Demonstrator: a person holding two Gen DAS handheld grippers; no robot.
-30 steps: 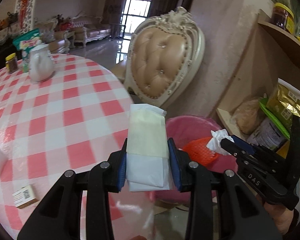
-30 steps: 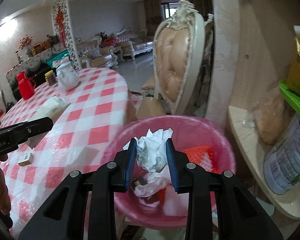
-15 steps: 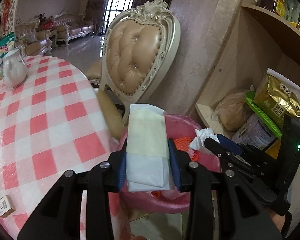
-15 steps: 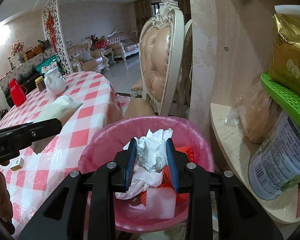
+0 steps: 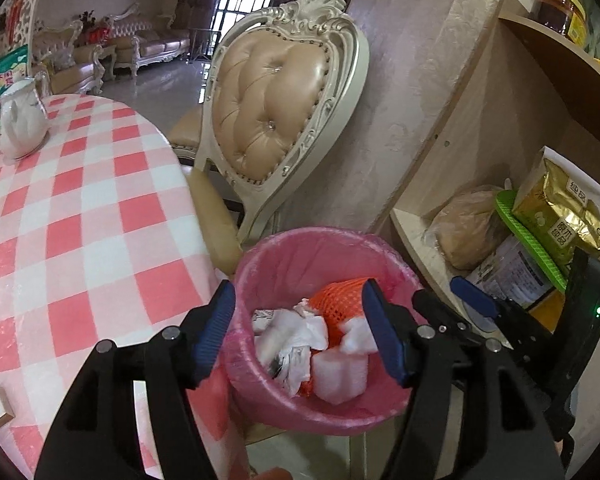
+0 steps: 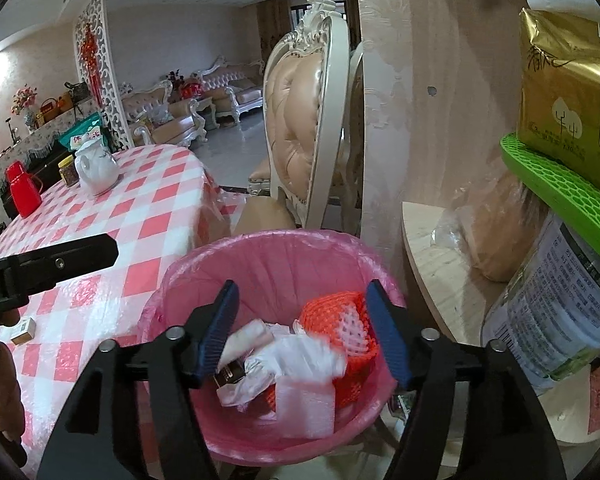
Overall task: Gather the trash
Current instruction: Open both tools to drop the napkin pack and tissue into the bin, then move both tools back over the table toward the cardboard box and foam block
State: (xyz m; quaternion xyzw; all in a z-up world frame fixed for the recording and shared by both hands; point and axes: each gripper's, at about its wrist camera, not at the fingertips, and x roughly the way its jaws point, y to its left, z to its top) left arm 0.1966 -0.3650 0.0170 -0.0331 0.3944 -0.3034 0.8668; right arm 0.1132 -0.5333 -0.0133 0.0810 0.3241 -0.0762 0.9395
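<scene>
Left wrist view: left claw (image 5: 300,328), blue pads spread apart, nothing between them, jaws just opened; poised above the pink-lined bin (image 5: 260,256). Bin stands on the floor beside the desk (image 5: 80,208) edge, in front of the cream chair (image 5: 276,108). Bin contents: crumpled white paper (image 5: 296,332), orange mesh (image 5: 340,300), white foam pieces (image 5: 340,372). Right claw (image 5: 452,300) at the bin's right rim, next to the shelf (image 5: 412,224).

Right wrist view: right claw (image 6: 300,328), pads apart and empty, jaws just opened, over the same bin (image 6: 260,252). White jug (image 6: 96,168) and red flask (image 6: 22,188) near the desk's far edge; small box (image 6: 23,330) near its near edge.
</scene>
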